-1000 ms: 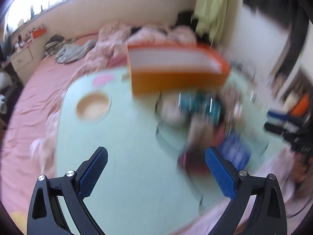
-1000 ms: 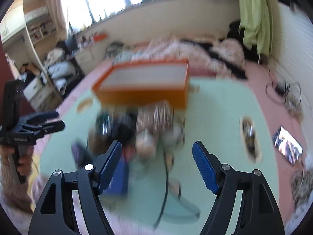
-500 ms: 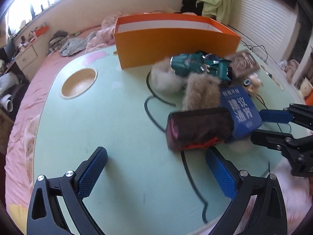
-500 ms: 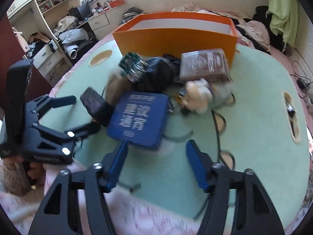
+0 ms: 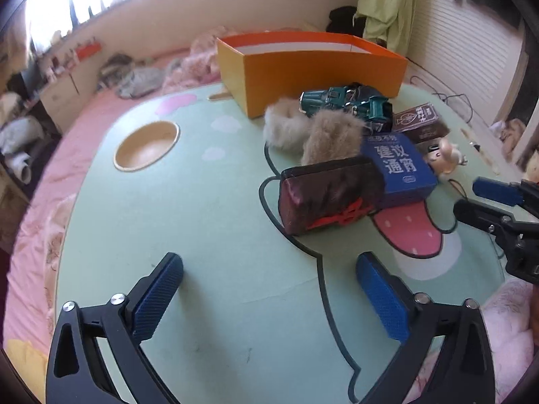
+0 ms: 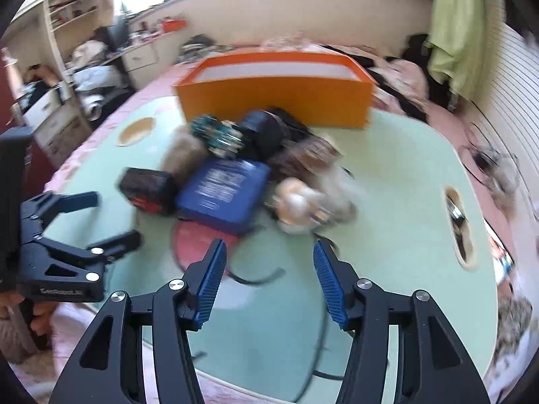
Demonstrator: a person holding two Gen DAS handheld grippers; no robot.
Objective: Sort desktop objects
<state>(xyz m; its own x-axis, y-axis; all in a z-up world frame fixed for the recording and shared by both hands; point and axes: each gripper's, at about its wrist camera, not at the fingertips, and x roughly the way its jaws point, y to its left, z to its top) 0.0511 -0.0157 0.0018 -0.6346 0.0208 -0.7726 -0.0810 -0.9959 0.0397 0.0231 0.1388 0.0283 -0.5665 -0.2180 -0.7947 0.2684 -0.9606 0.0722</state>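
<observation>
We hold both hand-held grippers released: left point(image 5: 269, 298), right point(image 6: 267, 281), just reopening, empty. Risk: tight pile, dark rectangular case point(image 5: 331, 195) against blue box point(image 5: 397, 165); grabbing one could drag neighbour.

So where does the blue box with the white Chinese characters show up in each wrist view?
Left wrist: blue box right of centre, behind the dark red pouch.
Right wrist: blue box left of centre, blurred, beyond the right claw, to the right of the pouch.
Shared landmark: the orange box behind the pile.
</observation>
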